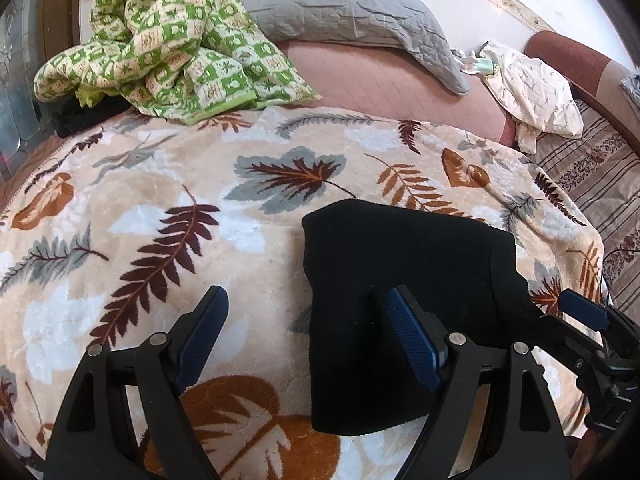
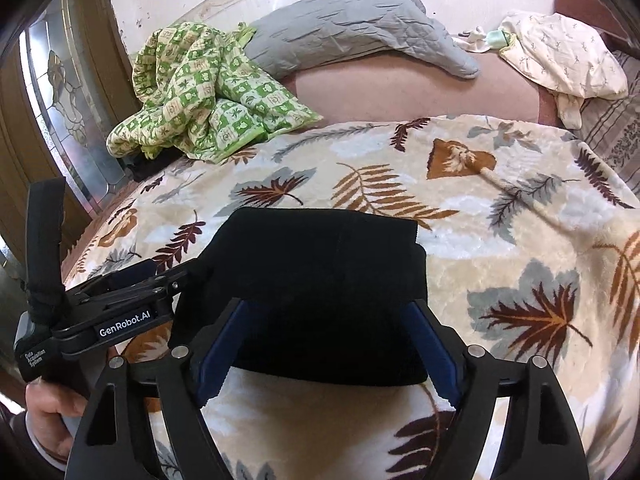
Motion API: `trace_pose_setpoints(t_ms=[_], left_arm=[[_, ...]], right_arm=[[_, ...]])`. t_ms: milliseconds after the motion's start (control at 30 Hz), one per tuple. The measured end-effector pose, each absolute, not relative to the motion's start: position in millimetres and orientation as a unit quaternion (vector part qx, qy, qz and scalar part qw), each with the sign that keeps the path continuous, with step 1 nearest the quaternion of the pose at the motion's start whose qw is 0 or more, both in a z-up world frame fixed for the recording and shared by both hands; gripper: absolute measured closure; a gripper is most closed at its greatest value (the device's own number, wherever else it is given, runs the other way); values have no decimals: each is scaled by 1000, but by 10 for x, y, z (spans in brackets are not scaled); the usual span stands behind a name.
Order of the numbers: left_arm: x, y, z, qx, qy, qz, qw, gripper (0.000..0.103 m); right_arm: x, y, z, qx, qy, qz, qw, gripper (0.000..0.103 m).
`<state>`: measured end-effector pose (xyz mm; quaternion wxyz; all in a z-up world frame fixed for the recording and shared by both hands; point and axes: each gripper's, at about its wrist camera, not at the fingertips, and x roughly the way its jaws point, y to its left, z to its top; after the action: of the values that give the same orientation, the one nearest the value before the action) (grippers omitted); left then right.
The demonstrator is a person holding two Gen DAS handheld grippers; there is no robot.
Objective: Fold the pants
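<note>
The pants (image 2: 320,292) lie folded into a compact black block on the near part of the leaf blanket (image 1: 120,208). I have both the left gripper (image 1: 308,332) and right gripper (image 2: 326,344) spread open, gripping nothing. Folding looks finished; next I would only smooth or withdraw

The soft cream blanket with brown leaves (image 1: 132,208) lies bare left of the folded black pants (image 1: 400,280). The crumpled green checked quilt (image 1: 172,48) blocks the far left corner.
</note>
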<state>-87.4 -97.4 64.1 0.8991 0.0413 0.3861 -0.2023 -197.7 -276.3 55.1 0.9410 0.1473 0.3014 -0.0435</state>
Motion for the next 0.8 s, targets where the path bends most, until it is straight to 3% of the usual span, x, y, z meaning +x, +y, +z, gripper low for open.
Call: trace_pose_setpoints(t_ms=[800], left_arm=[[-979,-928,682,33,374,-212,902,19]], right_arm=[[-2003,-2736,524,162,296,-51,940,20]])
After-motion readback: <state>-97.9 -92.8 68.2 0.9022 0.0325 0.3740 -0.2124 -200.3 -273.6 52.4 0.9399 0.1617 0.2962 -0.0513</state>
